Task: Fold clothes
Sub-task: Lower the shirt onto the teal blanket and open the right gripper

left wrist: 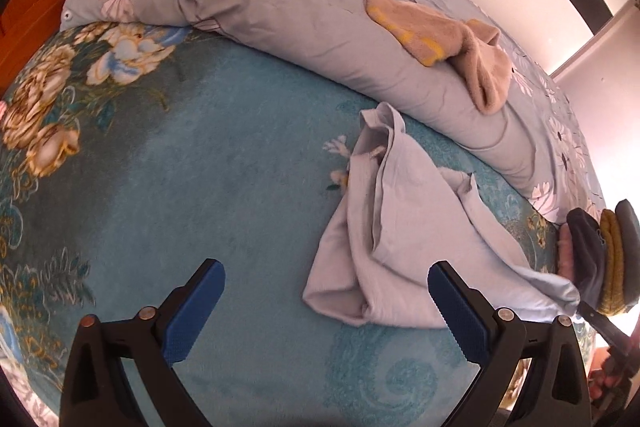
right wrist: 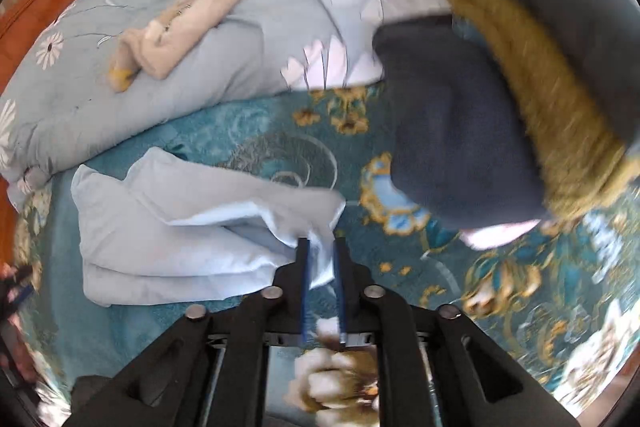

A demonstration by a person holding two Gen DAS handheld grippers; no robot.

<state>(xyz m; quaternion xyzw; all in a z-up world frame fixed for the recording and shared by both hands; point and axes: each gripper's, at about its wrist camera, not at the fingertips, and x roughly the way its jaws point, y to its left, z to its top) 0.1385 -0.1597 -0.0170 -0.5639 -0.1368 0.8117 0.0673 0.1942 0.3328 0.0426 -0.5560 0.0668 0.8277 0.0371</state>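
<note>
From the left wrist view: the left gripper (left wrist: 326,311) hovers low over the teal floral blanket (left wrist: 180,187), jaws spread wide with nothing between them. Just ahead and to the right lies the pale blue garment (left wrist: 404,239), bunched and creased, not yet a neat fold. One corner stretches off to the right edge, where the right gripper (left wrist: 588,309) has hold of it. Behind, a beige towel (left wrist: 440,35) rests on the rolled grey duvet (left wrist: 280,11), and a stack of dark and mustard clothes (left wrist: 600,259) sits at the blanket's far right.

Over to the right wrist view: the right gripper (right wrist: 320,259) has its jaws nearly together, pinching a corner of the pale blue garment (right wrist: 180,227), probably to draw it out flat or carry it over. The picture is blurred, so there's motion here. The stack (right wrist: 500,107) looms close on the right. The open left jaws look ready to take another edge.
</note>
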